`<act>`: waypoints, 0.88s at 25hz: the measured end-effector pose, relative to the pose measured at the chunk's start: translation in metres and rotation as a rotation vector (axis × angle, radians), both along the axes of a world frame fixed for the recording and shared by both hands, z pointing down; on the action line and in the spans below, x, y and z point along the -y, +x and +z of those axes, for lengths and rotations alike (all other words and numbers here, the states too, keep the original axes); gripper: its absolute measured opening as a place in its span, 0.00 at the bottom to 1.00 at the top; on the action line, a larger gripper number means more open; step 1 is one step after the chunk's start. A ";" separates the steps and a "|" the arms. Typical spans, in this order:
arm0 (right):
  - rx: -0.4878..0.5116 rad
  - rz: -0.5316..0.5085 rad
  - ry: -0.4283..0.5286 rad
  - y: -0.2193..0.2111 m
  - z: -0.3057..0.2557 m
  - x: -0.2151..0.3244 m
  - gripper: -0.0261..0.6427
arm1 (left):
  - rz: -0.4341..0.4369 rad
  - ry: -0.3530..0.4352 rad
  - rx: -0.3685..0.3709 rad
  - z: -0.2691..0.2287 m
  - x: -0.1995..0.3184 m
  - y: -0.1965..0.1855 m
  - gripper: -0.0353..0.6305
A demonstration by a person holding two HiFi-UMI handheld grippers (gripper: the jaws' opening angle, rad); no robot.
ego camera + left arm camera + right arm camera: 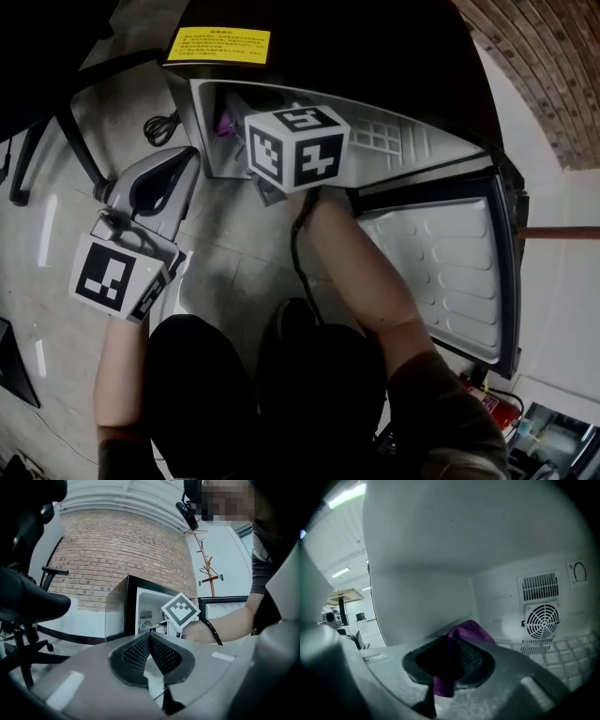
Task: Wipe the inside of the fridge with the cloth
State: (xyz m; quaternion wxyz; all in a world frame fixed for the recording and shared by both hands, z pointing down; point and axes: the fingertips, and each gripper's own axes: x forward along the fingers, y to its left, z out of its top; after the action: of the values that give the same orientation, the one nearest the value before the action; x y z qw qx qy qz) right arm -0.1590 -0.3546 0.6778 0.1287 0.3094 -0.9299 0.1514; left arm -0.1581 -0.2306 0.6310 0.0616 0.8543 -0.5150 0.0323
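The small black fridge [375,56] stands open on the floor, its white inside [394,141] showing. My right gripper [449,660] is inside it, shut on a purple cloth [469,631] that bulges past the jaws near the left wall [422,606]. A bit of the cloth [225,123] shows in the head view beside the right gripper's marker cube [295,145]. My left gripper [150,654] is shut with nothing in it, held outside the fridge, low at the left [150,202].
The fridge door [450,272] hangs open to the right. A fan grille [543,620] and a wire shelf [562,651] sit at the fridge's back. An office chair [23,606] stands to the left, and a cable [164,127] lies on the floor.
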 end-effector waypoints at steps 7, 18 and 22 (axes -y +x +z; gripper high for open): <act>-0.145 0.028 0.000 0.031 0.021 0.027 0.10 | 0.037 -0.005 -0.002 0.001 0.008 0.013 0.08; -0.395 0.321 0.024 0.179 0.035 0.059 0.10 | 0.111 -0.012 -0.027 0.003 0.016 0.046 0.08; -0.434 0.461 0.013 0.231 0.033 0.060 0.10 | 0.147 -0.006 -0.029 0.006 0.018 0.064 0.08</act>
State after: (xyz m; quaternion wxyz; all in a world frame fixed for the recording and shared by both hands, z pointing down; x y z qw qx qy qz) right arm 0.0717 -0.4146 0.7109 0.2846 0.5381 -0.7870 0.1008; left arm -0.0943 -0.2485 0.6365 0.0690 0.8900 -0.4499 0.0258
